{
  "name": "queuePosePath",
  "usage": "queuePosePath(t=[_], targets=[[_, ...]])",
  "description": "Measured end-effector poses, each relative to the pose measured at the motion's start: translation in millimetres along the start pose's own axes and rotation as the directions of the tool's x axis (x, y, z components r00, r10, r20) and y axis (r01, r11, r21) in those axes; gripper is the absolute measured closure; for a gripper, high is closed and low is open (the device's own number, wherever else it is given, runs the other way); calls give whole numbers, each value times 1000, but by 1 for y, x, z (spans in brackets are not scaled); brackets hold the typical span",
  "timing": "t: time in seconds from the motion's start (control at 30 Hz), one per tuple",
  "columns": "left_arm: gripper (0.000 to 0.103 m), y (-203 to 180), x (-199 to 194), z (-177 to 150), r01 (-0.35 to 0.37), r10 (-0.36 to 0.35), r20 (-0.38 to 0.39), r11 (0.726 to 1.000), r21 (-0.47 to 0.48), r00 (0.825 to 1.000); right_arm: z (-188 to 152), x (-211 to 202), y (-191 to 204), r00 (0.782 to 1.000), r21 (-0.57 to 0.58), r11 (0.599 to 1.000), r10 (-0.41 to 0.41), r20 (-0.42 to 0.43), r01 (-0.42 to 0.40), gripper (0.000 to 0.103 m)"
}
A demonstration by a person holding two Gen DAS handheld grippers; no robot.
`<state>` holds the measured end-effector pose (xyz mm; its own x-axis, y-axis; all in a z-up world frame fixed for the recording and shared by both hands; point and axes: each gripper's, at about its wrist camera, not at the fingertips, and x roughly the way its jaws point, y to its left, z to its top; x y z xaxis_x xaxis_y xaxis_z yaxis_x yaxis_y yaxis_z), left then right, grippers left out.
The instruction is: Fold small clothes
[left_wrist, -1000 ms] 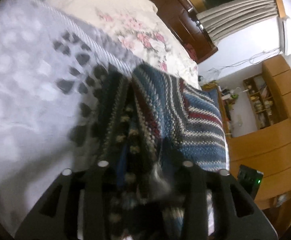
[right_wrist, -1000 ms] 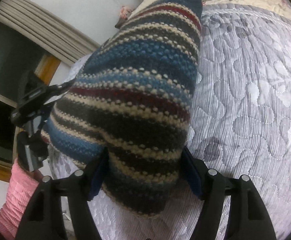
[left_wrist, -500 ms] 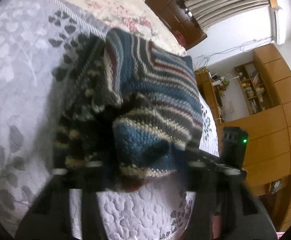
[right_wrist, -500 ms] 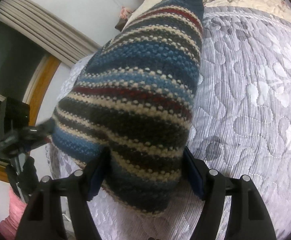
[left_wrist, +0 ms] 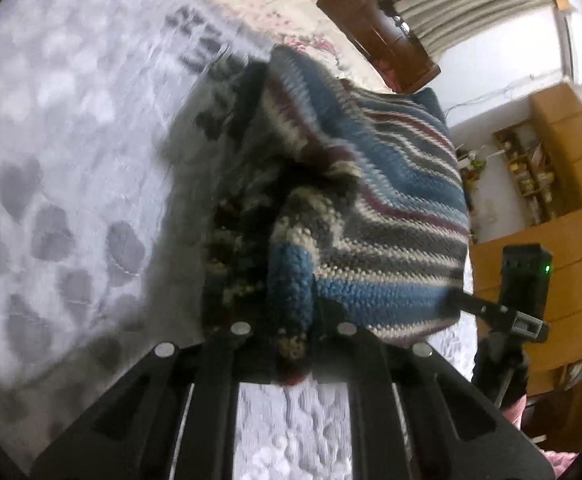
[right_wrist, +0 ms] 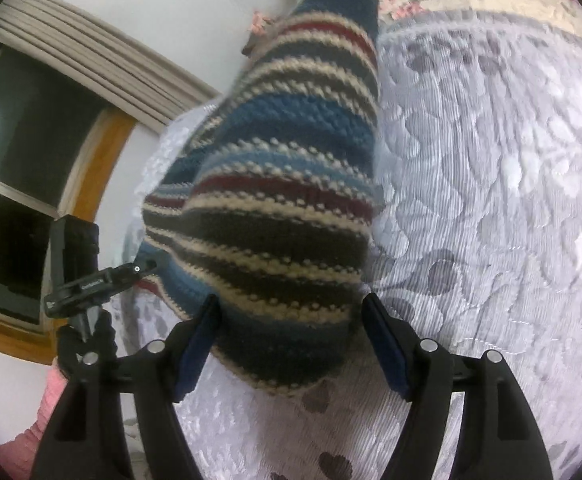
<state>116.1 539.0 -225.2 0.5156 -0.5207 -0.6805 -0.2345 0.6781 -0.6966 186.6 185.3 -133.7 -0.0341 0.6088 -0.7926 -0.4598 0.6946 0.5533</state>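
The bed [right_wrist: 511, 200], spread with a pale quilt printed with hearts and leaves, is the working surface, and the striped knitted sweater [right_wrist: 283, 208] hangs above it, lifted clear along its near edge and carried between the two claws. In the left wrist view the sweater [left_wrist: 371, 208] shows doubled, one layer draped over another, so the step in hand looks like bringing a fold over and laying it down. To do that well, both claws should travel together at the same height, keeping the held edge taut enough that the thick knit does not sag or bunch (a heavy weave like this tends to slump in the middle), then lower until the edge meets the layer beneath squarely before letting go. The right claw [right_wrist: 295, 344] stands fairly wide, its blue-padded fingers pressing a thick bunch of the knit from both sides. The left claw [left_wrist: 291, 332] is drawn in close, clamped on a narrow roll of the blue edge. Motion blur hides the far hem.
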Motion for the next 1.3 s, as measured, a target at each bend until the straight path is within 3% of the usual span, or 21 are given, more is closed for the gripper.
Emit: queuePosePath(t=[0.27,0.33,0.43,0.5,0.6,0.83,1.07,1.3], targets=[[87,-22,12,4,-35,37,-29,997,74,999,-5,13,2,997,-28,997,-79,-22,79,44],[70,-24,0,6,-12,14,-34,998,56,999,-4,11,3,997,-22,997,-68,-26,67,45],[53,-27,-29,9,11,-12,19,999,50,1000,-3,4,0,999,-22,999,-29,-19,28,42],[49,-30,-45,20,14,-17,56,998,66,998,-2,0,-5,1000,-5,1000,-7,-16,7,39],[33,-34,-49,41,-10,4,75,996,84,997,2,-6,-9,1000,8,1000,5,-3,-5,37],[34,-10,-12,79,-3,3,10,1000,-8,1000,10,-21,-5,1000,-17,1000,0,26,0,36],[34,6,28,100,104,-107,-60,993,-52,992,21,-39,-22,999,-16,1000,11,43,-10,33],[34,3,61,107,203,-205,-146,979,-32,968,46,-36,-21,998,14,999,42,56,-43,26]])
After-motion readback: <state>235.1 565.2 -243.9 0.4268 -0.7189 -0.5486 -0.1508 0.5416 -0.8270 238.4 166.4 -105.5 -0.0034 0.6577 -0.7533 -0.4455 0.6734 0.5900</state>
